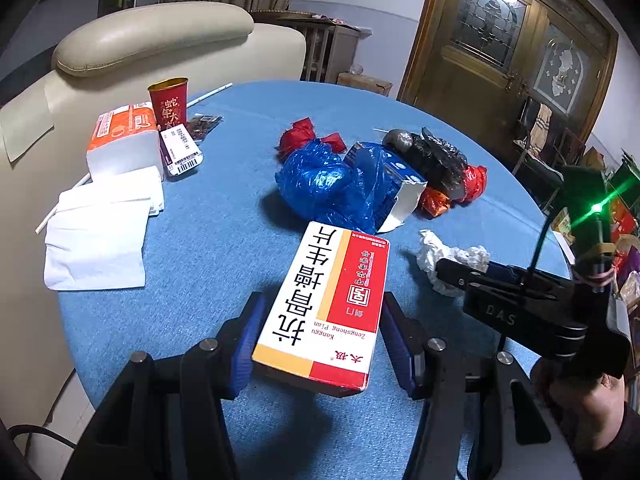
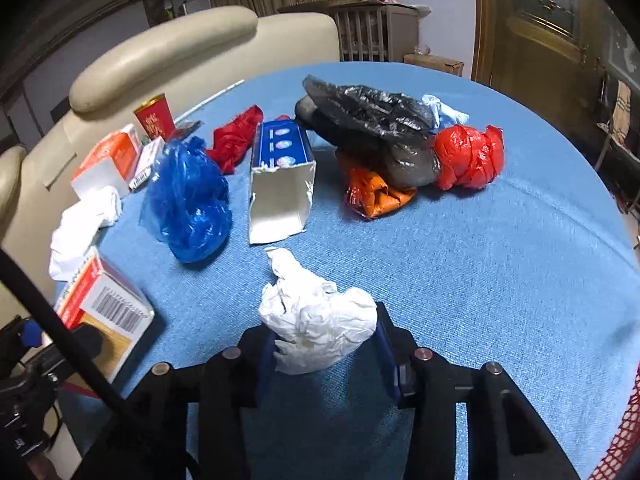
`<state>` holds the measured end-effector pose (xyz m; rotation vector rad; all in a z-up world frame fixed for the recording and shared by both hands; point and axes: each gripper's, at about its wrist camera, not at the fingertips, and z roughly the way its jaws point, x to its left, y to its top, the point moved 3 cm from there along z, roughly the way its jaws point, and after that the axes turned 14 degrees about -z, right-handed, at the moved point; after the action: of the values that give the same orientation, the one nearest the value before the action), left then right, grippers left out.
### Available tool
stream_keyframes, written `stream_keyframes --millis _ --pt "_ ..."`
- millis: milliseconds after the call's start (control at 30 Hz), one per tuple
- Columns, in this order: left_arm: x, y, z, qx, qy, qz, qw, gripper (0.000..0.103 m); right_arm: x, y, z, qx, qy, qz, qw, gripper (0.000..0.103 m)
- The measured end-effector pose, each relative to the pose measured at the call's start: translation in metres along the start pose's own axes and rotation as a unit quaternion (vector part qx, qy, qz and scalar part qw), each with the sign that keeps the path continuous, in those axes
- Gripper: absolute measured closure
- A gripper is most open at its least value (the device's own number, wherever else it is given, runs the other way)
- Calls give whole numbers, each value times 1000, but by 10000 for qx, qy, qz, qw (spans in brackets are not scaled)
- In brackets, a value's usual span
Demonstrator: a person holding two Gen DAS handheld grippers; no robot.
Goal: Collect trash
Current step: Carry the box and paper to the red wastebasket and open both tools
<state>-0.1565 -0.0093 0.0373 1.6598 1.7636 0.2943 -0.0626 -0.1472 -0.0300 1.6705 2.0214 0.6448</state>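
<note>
A red, white and yellow medicine box (image 1: pixel 326 306) lies on the blue table between the blue-padded fingers of my left gripper (image 1: pixel 320 344), which is open around it with a gap on each side. The box also shows at the left of the right wrist view (image 2: pixel 102 312). My right gripper (image 2: pixel 326 356) is around a crumpled white paper wad (image 2: pixel 316 322); the fingers are close to its sides, and contact is unclear. The wad and right gripper show in the left wrist view (image 1: pixel 452 258). Further back lie a blue plastic bag (image 2: pixel 188 200), a torn blue carton (image 2: pixel 280 184), black bag (image 2: pixel 372 120) and red bags (image 2: pixel 468 156).
A tissue pack (image 1: pixel 124 140), loose white tissues (image 1: pixel 100 236), a red cup (image 1: pixel 168 102) and a straw (image 1: pixel 208 94) sit at the table's left. A cream sofa (image 1: pixel 152 36) stands behind the table. A red mesh (image 2: pixel 624 432) shows at the right edge.
</note>
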Motion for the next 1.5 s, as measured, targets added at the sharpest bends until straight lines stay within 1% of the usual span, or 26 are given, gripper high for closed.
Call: stream_keyframes --millis 233,367,567,867,1033,1200,1333,1500 --pt "-11 2 -4 -50 -45 118 9999 45 -14 -10 -31 -180 -159 142 9996 58" --pt "-24 0 -5 -59 -97 266 9996 45 -27 -21 -49 -265 -282 333 9987 58" --pt "-50 -4 -8 -52 -238 534 9983 45 -46 -37 -77 -396 -453 592 9964 58" --pt "-98 -15 -10 -1 -525 1025 9933 45 -83 -73 -123 -519 -938 1155 9875 58" --pt "-131 -23 -13 15 -748 1343 9881 45 -102 -98 -144 -515 -1199 1407 9814 58" --pt "-161 -35 -17 72 -979 1666 9811 45 -121 -123 -169 -515 -1494 1614 9742 58" --pt "-183 -44 -20 122 -1157 1866 9755 45 -142 -147 -187 -472 -1788 1878 9646 58" --pt "-212 -58 -23 194 -1386 2135 9669 45 -171 -182 -200 -310 -2120 2222 9512 58"
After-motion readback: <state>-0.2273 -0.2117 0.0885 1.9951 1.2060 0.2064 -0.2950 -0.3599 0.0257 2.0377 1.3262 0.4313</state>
